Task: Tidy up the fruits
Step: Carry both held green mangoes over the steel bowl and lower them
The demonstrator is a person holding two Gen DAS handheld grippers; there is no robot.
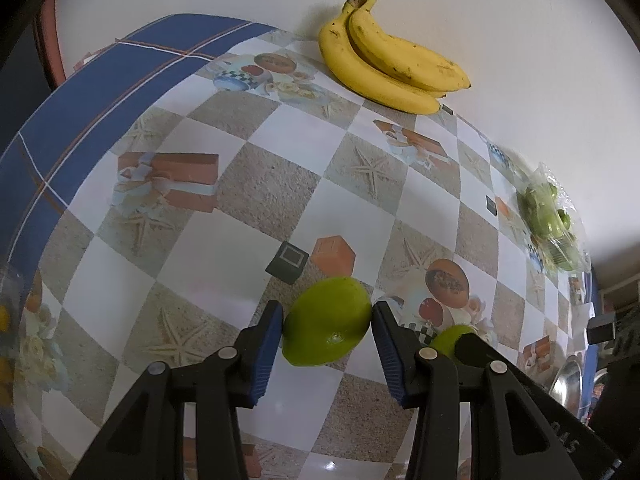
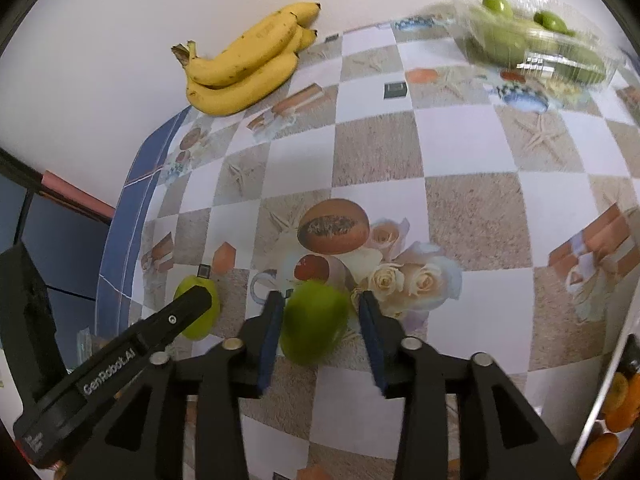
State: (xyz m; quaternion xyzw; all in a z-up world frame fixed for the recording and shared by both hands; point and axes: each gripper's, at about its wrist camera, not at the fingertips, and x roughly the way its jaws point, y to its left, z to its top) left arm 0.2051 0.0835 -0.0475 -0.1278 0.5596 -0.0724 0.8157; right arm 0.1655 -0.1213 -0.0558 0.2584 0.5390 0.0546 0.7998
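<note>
Left gripper (image 1: 327,320): jaws closed against green fruit (image 1: 326,322), both pads touching it, fruit on table (image 1: 256,196) near front edge. Right gripper (image 2: 318,322): second green fruit (image 2: 314,324) between jaws, left pad touching, right pad apart; grip uncertain. Bananas (image 1: 390,58) at table's far edge by wall. Clear container (image 2: 532,36) at far right corner already holds green fruits. Judgement: sorting partly done; these two fruits left to bring over.

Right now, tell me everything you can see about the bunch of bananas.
The bunch of bananas looks like three ripe yellow fruits joined at a dry brown stem, skins flecked with small dark spots. It lies on its side at the far edge of the checkered tablecloth, against the white wall. Neither tool touches it.
</note>
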